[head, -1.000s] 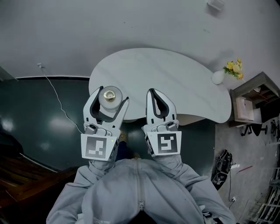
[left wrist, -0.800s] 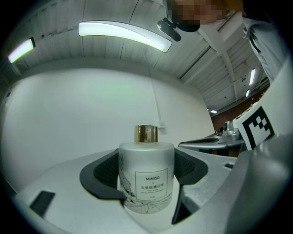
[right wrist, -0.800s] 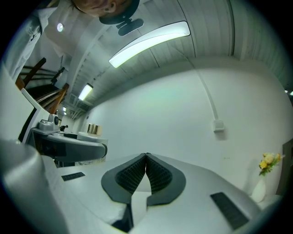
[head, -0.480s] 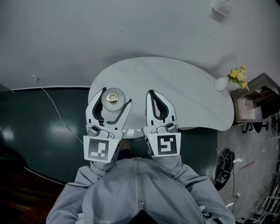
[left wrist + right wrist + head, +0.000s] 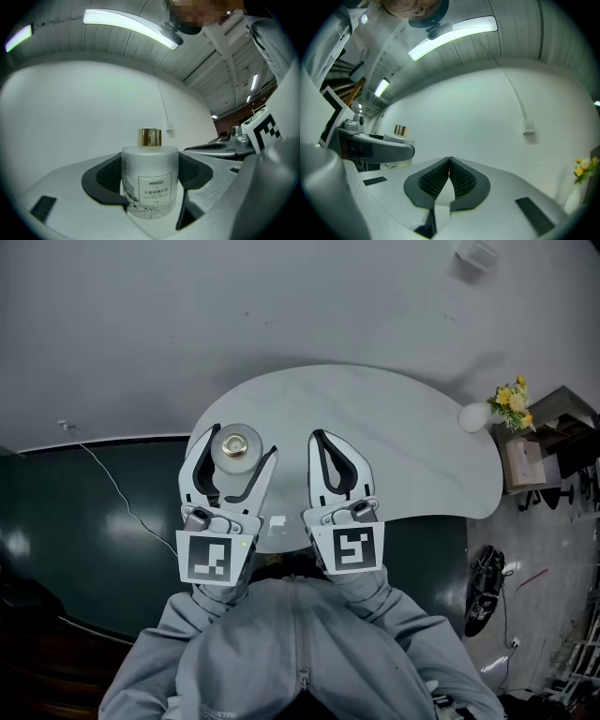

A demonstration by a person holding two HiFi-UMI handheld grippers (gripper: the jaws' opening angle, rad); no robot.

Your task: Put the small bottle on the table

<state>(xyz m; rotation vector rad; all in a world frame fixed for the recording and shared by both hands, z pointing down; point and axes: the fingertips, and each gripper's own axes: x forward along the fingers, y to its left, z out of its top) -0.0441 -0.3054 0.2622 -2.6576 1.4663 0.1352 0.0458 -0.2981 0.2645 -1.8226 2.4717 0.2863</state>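
A small frosted white bottle (image 5: pixel 236 448) with a gold cap stands upright between the jaws of my left gripper (image 5: pixel 240 442), which is shut on it. In the left gripper view the bottle (image 5: pixel 150 180) fills the gap and both dark pads (image 5: pixel 104 180) press its sides. In the head view it hangs over the left near part of the white curved table (image 5: pixel 394 427). My right gripper (image 5: pixel 324 439) is beside it, shut with nothing held; its pads (image 5: pixel 461 180) meet at the right gripper's (image 5: pixel 450 161) tip. The bottle's cap (image 5: pixel 400 130) shows at the left of the right gripper view.
A white vase (image 5: pixel 472 415) with yellow flowers (image 5: pixel 511 399) stands at the table's right end. A wooden shelf unit (image 5: pixel 544 442) sits just beyond it. A thin cable (image 5: pixel 108 482) runs across the dark floor on the left. A white wall lies behind the table.
The table has slid nearer under both grippers, which now reach further over its near edge. The left gripper still holds the bottle; the right stays shut.
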